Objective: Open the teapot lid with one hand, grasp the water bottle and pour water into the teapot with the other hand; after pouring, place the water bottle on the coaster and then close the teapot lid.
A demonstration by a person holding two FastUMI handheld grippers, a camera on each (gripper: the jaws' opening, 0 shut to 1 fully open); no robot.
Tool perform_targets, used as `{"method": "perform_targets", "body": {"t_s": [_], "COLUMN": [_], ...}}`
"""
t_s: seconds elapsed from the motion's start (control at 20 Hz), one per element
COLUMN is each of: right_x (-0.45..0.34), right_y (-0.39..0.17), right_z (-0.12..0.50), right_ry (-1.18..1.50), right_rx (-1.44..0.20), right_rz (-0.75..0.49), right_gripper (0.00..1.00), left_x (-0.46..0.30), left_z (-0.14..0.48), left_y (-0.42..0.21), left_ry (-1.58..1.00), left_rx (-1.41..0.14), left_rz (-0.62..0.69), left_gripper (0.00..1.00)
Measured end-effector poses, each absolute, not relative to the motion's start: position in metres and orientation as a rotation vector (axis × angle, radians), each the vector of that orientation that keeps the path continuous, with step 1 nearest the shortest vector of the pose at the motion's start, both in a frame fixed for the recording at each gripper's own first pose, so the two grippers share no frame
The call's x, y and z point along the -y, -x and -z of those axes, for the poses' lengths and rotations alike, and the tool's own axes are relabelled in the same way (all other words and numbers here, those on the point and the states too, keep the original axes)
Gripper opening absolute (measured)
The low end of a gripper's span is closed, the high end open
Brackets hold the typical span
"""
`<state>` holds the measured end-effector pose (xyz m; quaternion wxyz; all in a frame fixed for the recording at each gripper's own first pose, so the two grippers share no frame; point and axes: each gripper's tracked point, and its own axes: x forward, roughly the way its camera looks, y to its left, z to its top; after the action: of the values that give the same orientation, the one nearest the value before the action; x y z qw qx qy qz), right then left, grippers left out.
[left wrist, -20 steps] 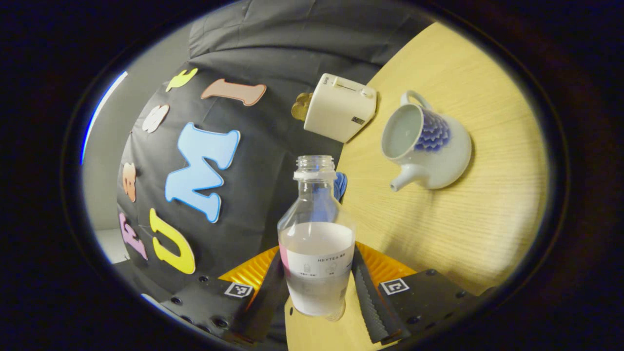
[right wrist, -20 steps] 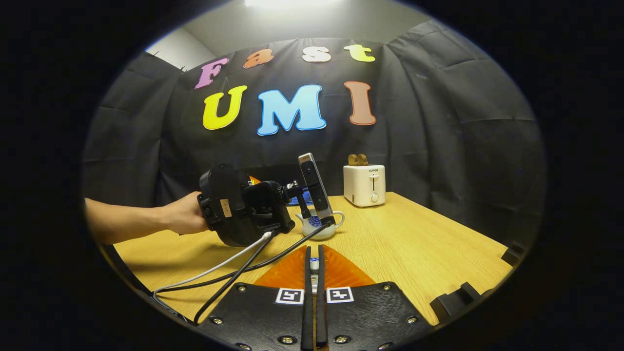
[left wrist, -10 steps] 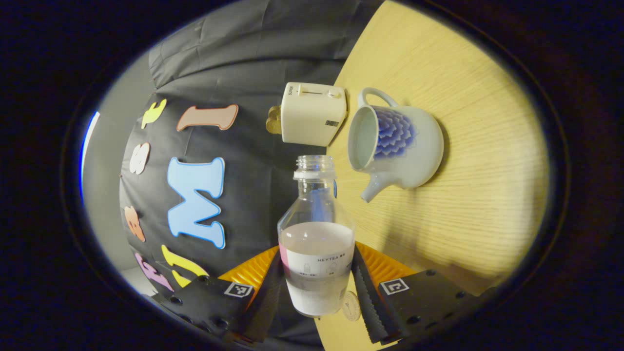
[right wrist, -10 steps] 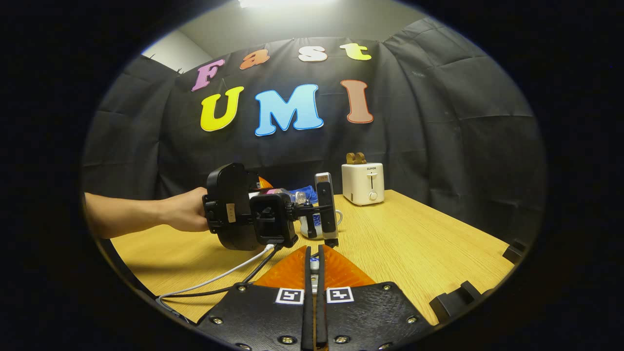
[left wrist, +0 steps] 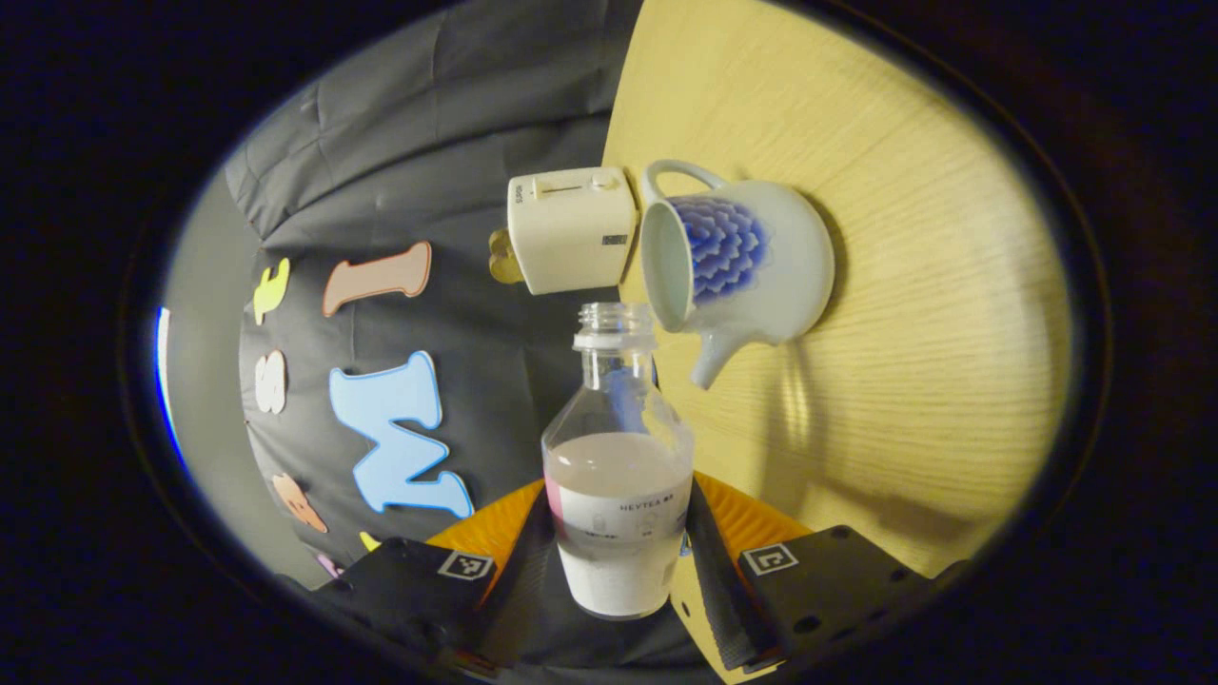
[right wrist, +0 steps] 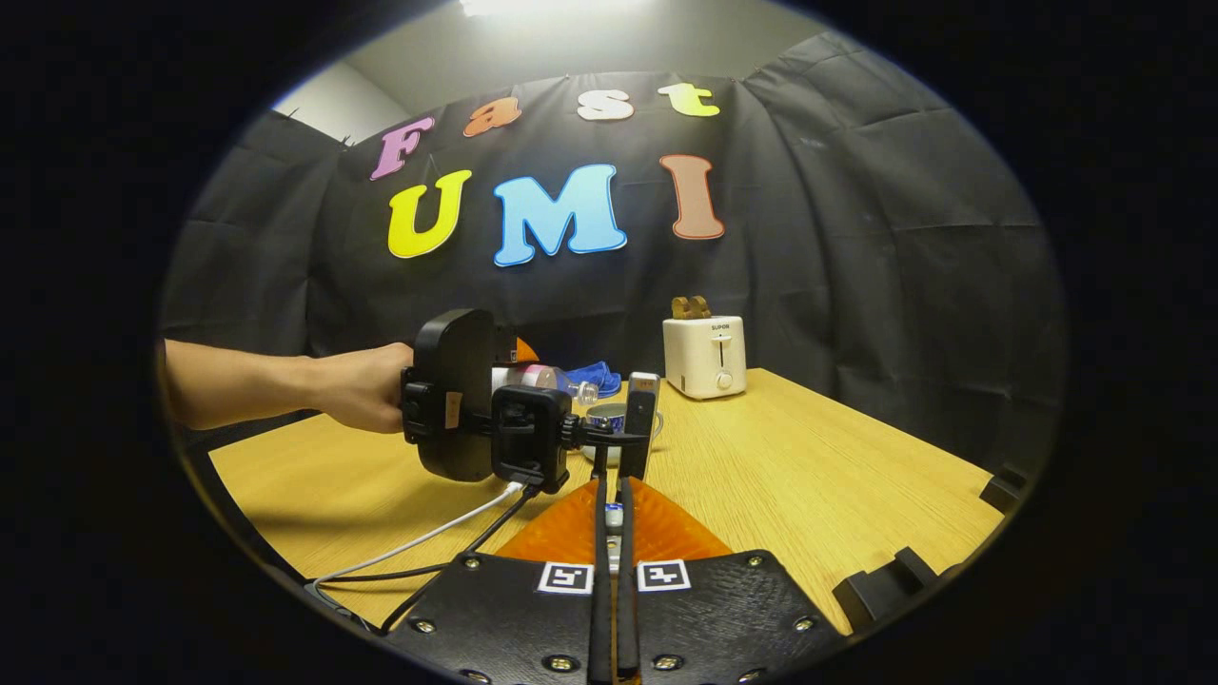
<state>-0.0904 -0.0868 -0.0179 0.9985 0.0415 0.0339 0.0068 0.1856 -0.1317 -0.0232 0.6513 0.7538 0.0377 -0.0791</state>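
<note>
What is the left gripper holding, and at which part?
The left gripper holds the water bottle by its lower body, at the label.

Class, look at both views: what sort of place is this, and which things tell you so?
Probably a staged recording booth, not a real kitchen: a black cloth wall backs a bare light wooden table holding a cream toaster, and a hand holds a cabled gripper device.
</note>
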Motion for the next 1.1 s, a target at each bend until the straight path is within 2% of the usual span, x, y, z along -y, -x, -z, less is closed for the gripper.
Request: {"method": "perform_targets", "body": {"t_s": [0.6, 1.1], "right_x": [0.087, 0.089], "right_y": [0.091, 0.091], "right_z": [0.013, 0.021], "right_ry": [-0.089, -0.093], "right_rx": [-0.060, -0.084], "right_rz": [-0.014, -0.014], "right_gripper": [0.02, 0.02], "left_x": [0.132, 0.142], "left_z": [0.023, -0.005], "left_y": [-0.188, -0.188], "left_ry": [-1.824, -1.956], "left_rx": [-0.107, -0.027], "left_rz": [0.197, 0.171], "left_gripper": [0.87, 0.87]}}
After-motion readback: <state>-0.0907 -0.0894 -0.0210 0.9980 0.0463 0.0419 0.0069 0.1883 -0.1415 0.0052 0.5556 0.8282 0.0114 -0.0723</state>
